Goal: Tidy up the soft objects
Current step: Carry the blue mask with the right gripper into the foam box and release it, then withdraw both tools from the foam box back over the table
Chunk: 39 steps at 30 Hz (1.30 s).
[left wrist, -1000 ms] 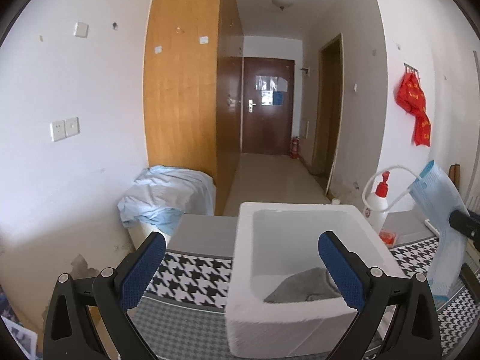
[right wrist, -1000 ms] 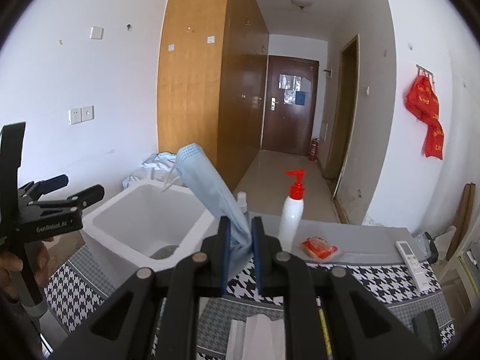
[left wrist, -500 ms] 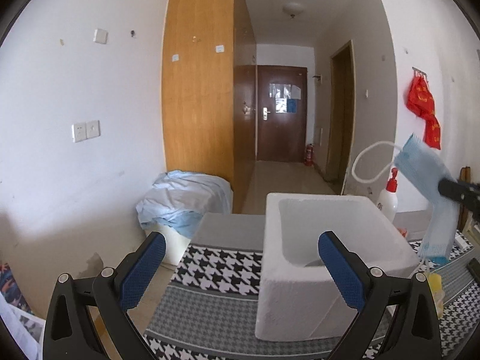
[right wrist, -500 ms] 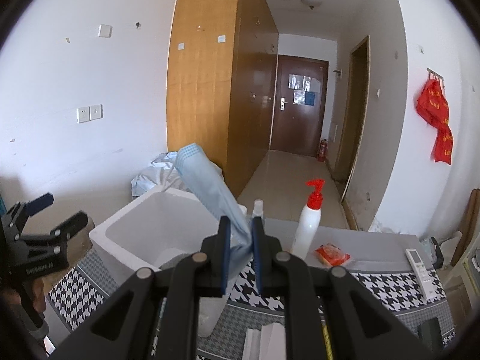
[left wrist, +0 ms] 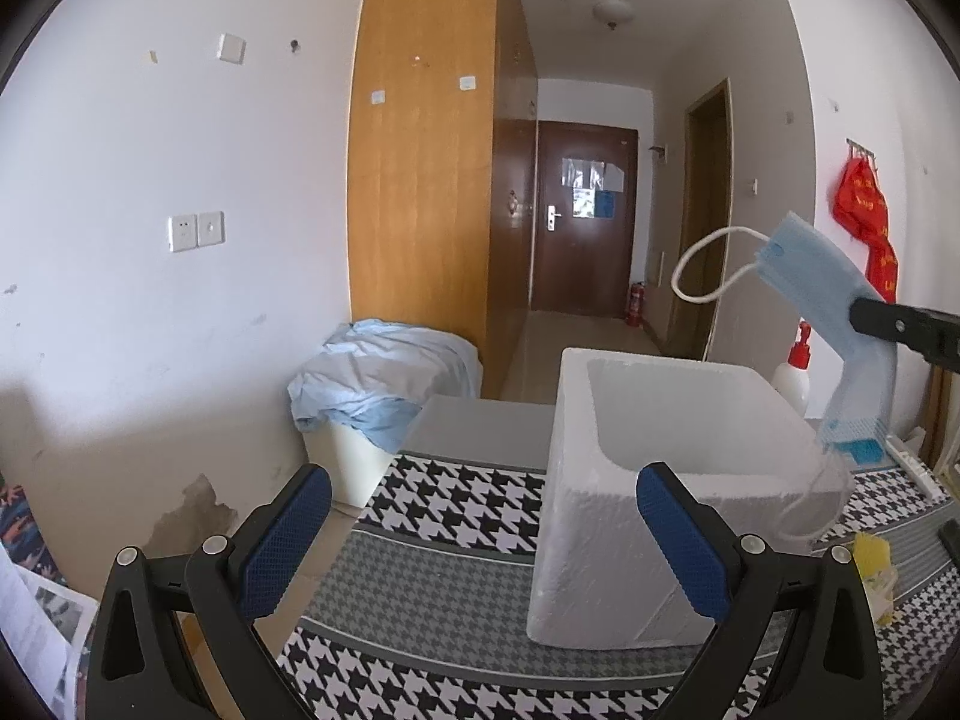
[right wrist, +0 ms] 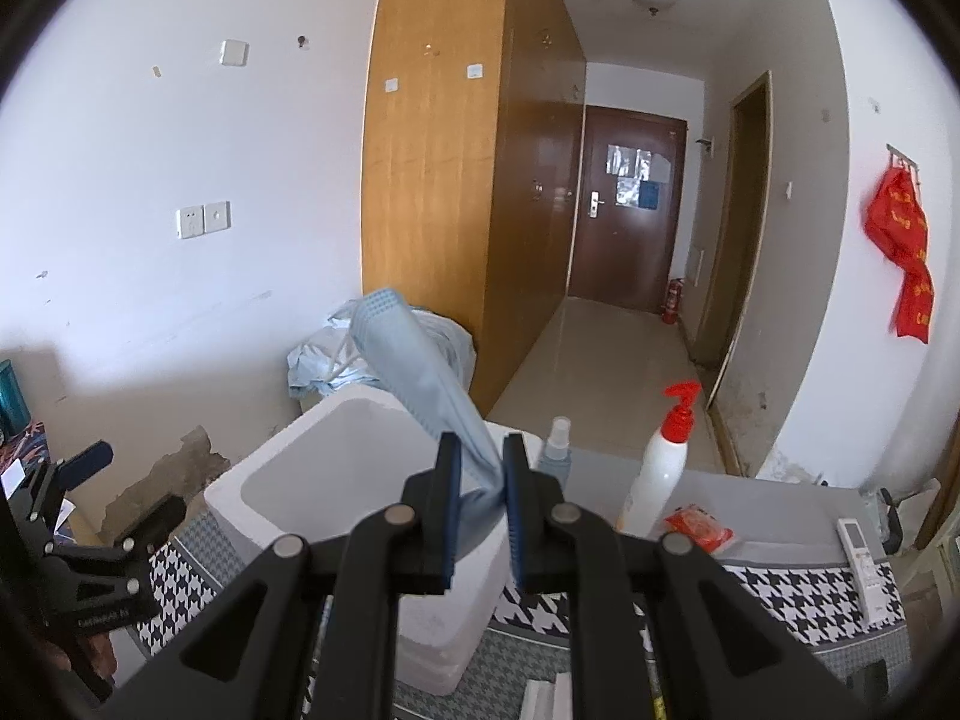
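Observation:
My right gripper (right wrist: pixel 480 462) is shut on a light blue face mask (right wrist: pixel 420 378) and holds it in the air over the near right corner of a white foam box (right wrist: pixel 312 480). In the left wrist view the mask (left wrist: pixel 828 294) hangs from the right gripper's fingers (left wrist: pixel 906 327) above the box (left wrist: pixel 660 480), its white ear loops dangling. My left gripper (left wrist: pixel 480 540) is open and empty, to the left of the box and back from it. The inside of the box is mostly hidden.
The box stands on a houndstooth cloth (left wrist: pixel 456 504). A white pump bottle with red top (right wrist: pixel 660 468), a small spray bottle (right wrist: pixel 555 450), a red packet (right wrist: pixel 699 528) and a remote (right wrist: pixel 861 558) lie to the right. A bin with blue cloth (left wrist: pixel 384 384) stands by the wall.
My left gripper has pulled back and to the left, away from the box. My right gripper has carried the mask up and leftward toward the box.

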{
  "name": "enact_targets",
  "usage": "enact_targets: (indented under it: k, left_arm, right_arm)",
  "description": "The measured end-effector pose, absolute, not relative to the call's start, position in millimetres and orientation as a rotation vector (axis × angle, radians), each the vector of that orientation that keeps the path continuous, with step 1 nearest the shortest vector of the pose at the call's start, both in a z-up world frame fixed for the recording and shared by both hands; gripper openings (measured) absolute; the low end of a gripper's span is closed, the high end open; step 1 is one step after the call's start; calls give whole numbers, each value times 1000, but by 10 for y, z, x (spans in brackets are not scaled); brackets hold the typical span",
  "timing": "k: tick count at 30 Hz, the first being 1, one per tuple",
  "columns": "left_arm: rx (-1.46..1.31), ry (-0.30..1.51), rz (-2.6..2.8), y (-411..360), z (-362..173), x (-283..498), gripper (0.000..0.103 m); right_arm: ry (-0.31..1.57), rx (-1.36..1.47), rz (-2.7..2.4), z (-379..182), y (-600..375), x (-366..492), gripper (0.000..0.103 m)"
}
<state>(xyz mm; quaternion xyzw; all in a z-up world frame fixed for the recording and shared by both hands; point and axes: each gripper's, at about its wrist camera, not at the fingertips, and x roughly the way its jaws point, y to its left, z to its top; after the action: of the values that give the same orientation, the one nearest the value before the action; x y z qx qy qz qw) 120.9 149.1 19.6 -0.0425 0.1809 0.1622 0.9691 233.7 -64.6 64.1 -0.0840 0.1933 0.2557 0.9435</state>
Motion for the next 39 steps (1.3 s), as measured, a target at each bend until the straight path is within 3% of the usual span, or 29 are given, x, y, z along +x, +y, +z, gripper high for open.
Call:
enact_targets:
  k: [17, 18, 20, 22, 23, 39]
  left_arm:
    - [-107, 380, 311, 1541, 101, 1111, 102]
    - [-104, 388, 314, 1539, 96, 1128, 102]
    - [-105, 390, 310, 1536, 89, 1135, 102]
    - [-109, 392, 305, 1540, 85, 1145, 102]
    - [-108, 394, 305, 1541, 81, 1152, 102]
    - [-97, 394, 272, 1469, 116, 1189, 102]
  right_arm:
    - [499, -209, 555, 418, -264, 2657, 18]
    - [509, -206, 556, 407, -246, 2696, 20]
    - [530, -203, 568, 372, -238, 2738, 34]
    - [531, -192, 571, 356, -246, 2741, 61]
    - [526, -189, 568, 357, -253, 2730, 64]
    - [496, -178, 576, 361, -380, 2541, 66]
